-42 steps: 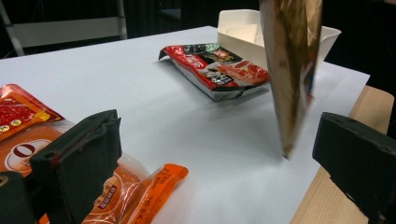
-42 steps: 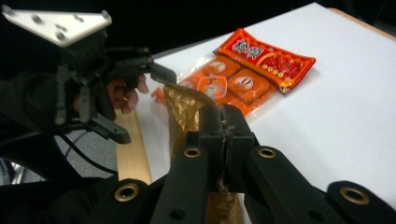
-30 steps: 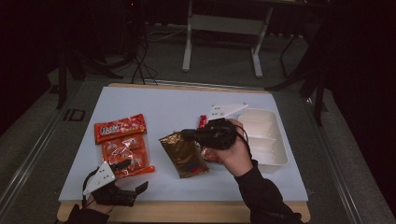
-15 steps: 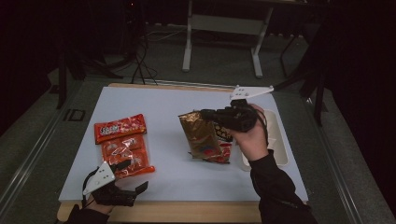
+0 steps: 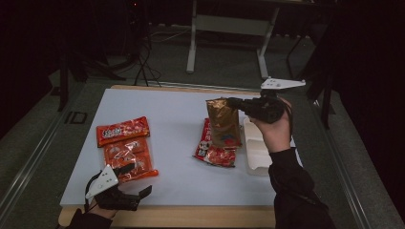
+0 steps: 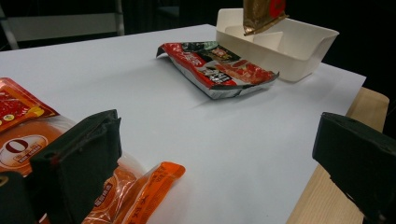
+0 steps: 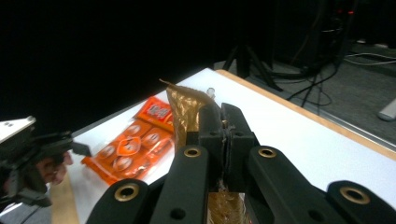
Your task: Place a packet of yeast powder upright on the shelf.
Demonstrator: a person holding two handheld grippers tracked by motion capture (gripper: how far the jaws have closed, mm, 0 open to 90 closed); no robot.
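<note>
My right gripper (image 5: 233,103) is shut on the top edge of a gold-brown snack packet (image 5: 222,123), which hangs upright in the air just left of the white tray (image 5: 260,153). In the right gripper view the jaws meet on the packet's crimped top (image 7: 187,109). Under it a red packet (image 5: 214,153) lies flat on the white sheet. My left gripper (image 5: 136,180) rests at the table's near left edge, open and holding nothing, next to the orange packets (image 5: 128,157). In the left gripper view its jaws stand wide apart, and the red packet (image 6: 219,70) lies beyond them.
Another orange-red packet (image 5: 122,130) lies behind the orange ones at the left. The divided white tray (image 6: 289,46) stands at the right side of the sheet, near the wooden table edge (image 6: 322,200). Stands and cables fill the dark floor behind the table.
My right gripper has lifted the gold-brown packet off the table and carried it up and to the right, toward the tray. The red packet now shows under it. The left gripper has not moved.
</note>
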